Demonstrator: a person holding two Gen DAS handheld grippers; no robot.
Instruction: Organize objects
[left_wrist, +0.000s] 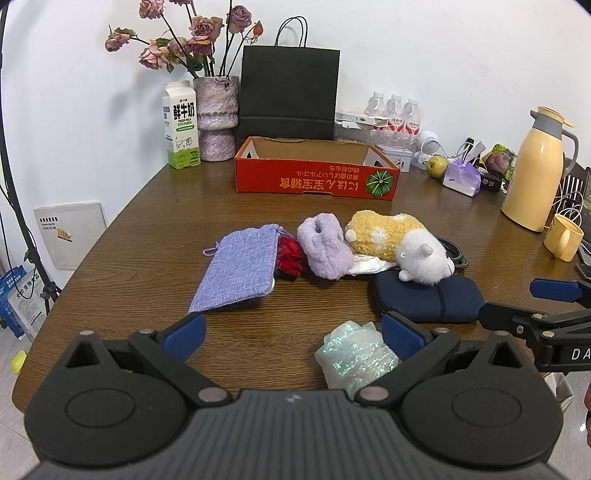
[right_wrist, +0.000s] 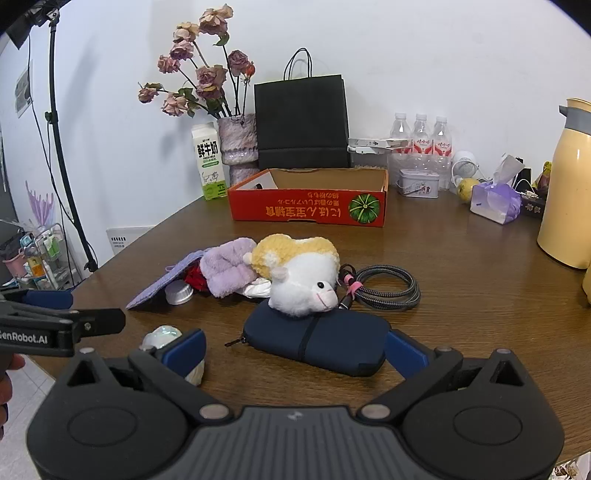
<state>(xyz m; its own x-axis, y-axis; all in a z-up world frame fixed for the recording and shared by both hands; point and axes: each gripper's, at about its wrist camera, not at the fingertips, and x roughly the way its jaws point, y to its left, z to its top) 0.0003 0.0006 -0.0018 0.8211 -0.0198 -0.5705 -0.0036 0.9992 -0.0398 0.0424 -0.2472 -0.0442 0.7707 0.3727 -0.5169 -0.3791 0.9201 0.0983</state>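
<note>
On the wooden table lie a lilac woven pouch (left_wrist: 240, 266), a red item (left_wrist: 291, 256), a fluffy lilac piece (left_wrist: 325, 245), a yellow-and-white plush hamster (left_wrist: 395, 243) and a navy zip case (right_wrist: 317, 336) under its head. A braided black cable (right_wrist: 388, 288) coils to the right of the plush. My left gripper (left_wrist: 293, 338) is open over bare table, with a crumpled iridescent wrap (left_wrist: 356, 356) next to its right finger. My right gripper (right_wrist: 295, 352) is open just before the navy case, pads clear of it. An empty orange cardboard box (left_wrist: 314, 177) stands behind.
Along the wall stand a milk carton (left_wrist: 181, 127), a vase of dried roses (left_wrist: 216, 118), a black paper bag (left_wrist: 290, 94) and water bottles (left_wrist: 394, 110). A yellow thermos (left_wrist: 535, 170), a yellow mug (left_wrist: 563, 238) and a tissue pack (right_wrist: 496, 203) stand at the right. The table's rounded edge (left_wrist: 74, 273) curves on the left.
</note>
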